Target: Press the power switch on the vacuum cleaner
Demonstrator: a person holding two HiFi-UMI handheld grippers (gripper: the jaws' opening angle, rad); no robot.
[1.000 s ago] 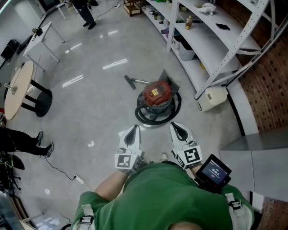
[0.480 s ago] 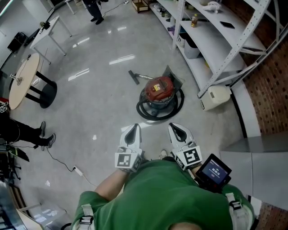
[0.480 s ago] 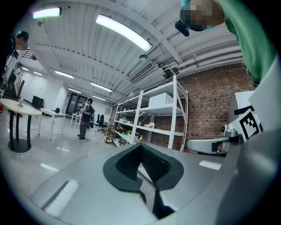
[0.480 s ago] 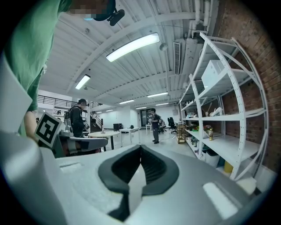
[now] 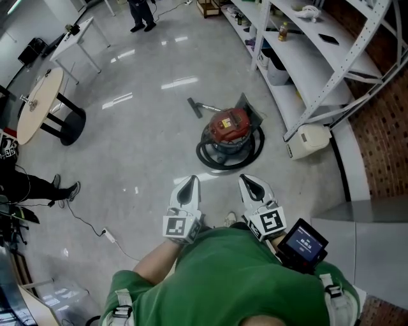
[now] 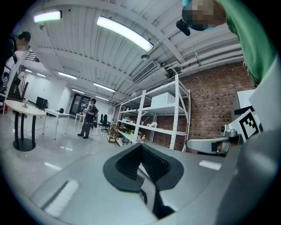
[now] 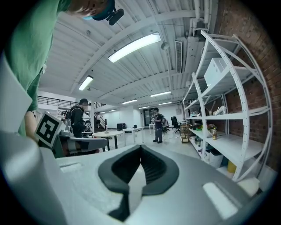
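Note:
The vacuum cleaner [image 5: 230, 126] is a red drum on a black base, standing on the grey floor with its black hose [image 5: 223, 163] coiled round it and its nozzle [image 5: 194, 107] lying to the upper left. Both grippers are held close to the person's body, well short of the vacuum and apart from it. My left gripper [image 5: 191, 181] points forward with its jaws closed and nothing between them. So does my right gripper [image 5: 245, 179]. In the left gripper view the black pads [image 6: 151, 165] meet at the tip, as do the pads [image 7: 153, 169] in the right gripper view.
White shelving [image 5: 306, 57] runs along the right, with a white box [image 5: 308, 141] on the floor beside the vacuum. A round table [image 5: 39, 105] and a white table [image 5: 76, 38] stand at the left. One person [image 5: 141, 13] stands far off; another's legs [image 5: 38, 188] show at left.
Both grippers keep the same pose in front of the body. The head camera has shifted, so the vacuum sits slightly higher and further right in view.

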